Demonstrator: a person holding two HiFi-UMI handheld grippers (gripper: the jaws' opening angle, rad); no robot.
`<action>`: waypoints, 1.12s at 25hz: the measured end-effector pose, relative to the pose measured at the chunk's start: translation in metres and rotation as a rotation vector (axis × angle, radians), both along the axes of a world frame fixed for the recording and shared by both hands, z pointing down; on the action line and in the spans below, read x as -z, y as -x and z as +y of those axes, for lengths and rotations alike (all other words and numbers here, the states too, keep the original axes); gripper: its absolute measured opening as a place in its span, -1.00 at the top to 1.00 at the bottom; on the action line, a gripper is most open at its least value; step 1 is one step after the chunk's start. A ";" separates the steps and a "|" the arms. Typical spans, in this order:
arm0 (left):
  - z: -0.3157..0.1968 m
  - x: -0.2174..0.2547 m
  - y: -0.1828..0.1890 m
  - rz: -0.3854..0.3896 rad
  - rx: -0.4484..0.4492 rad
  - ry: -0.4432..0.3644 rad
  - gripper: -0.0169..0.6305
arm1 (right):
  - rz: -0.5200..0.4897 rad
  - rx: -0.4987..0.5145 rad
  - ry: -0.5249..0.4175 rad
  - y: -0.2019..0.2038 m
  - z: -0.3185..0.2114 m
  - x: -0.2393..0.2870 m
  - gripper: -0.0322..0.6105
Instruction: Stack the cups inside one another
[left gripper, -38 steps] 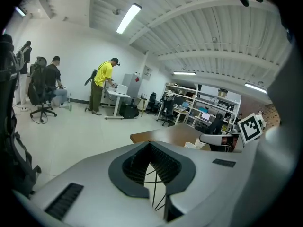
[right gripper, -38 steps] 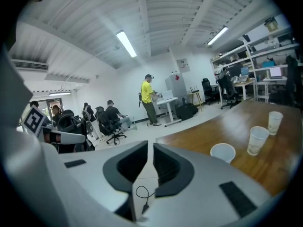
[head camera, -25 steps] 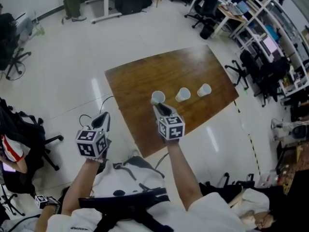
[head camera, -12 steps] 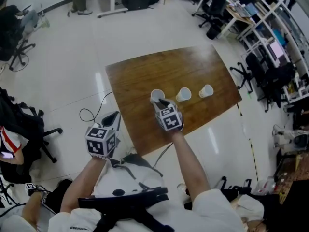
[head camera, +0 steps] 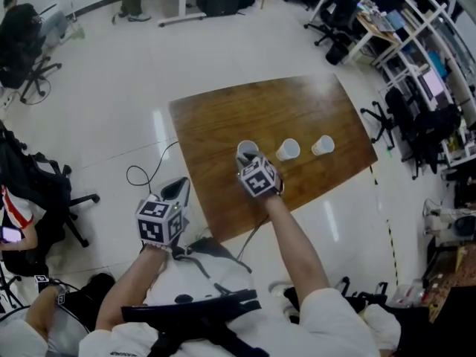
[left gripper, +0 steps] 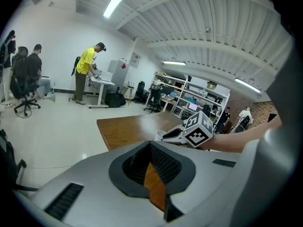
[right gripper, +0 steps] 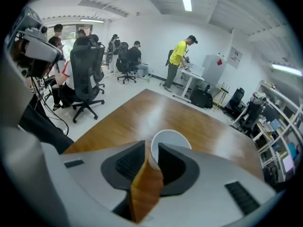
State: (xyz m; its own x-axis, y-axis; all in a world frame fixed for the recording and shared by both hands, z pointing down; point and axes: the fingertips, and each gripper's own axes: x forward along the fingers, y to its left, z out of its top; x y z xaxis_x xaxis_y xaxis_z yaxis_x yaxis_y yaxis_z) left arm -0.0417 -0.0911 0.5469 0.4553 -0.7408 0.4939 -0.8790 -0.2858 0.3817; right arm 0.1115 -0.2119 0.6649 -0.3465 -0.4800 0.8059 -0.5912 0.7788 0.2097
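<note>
The right hand-held gripper (right gripper: 150,167) has just been closing its jaws astride the leftmost white paper cup's (right gripper: 170,140) wall, not yet clamped. The left hand-held gripper (left gripper: 151,169) stands slightly parted and empty.

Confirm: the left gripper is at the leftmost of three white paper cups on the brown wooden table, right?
No: it is the right gripper, per the head view; its jaws, just closing, straddle that white paper cup's wall. The left gripper hangs off the brown wooden table.

A brown wooden surface (head camera: 223,125) stands on a glossy white floor (head camera: 111,73). A black cable (head camera: 140,174) loops just left of it. Black office chairs (head camera: 37,184) sit left, and cluttered shelves (head camera: 439,58) line the right. Far off, a person in yellow (left gripper: 87,65) stands at a white desk (left gripper: 103,82).
</note>
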 end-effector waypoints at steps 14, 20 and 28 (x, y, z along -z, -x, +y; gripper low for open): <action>-0.001 -0.004 0.000 0.016 0.003 0.017 0.96 | 0.055 0.032 0.008 0.001 -0.005 -0.008 0.79; -0.006 -0.003 -0.007 0.018 -0.020 0.021 0.96 | 0.034 0.009 -0.018 -0.010 -0.007 0.010 0.79; -0.017 -0.001 -0.035 0.022 -0.099 0.006 0.96 | -0.017 -0.035 -0.102 -0.039 -0.007 0.057 0.79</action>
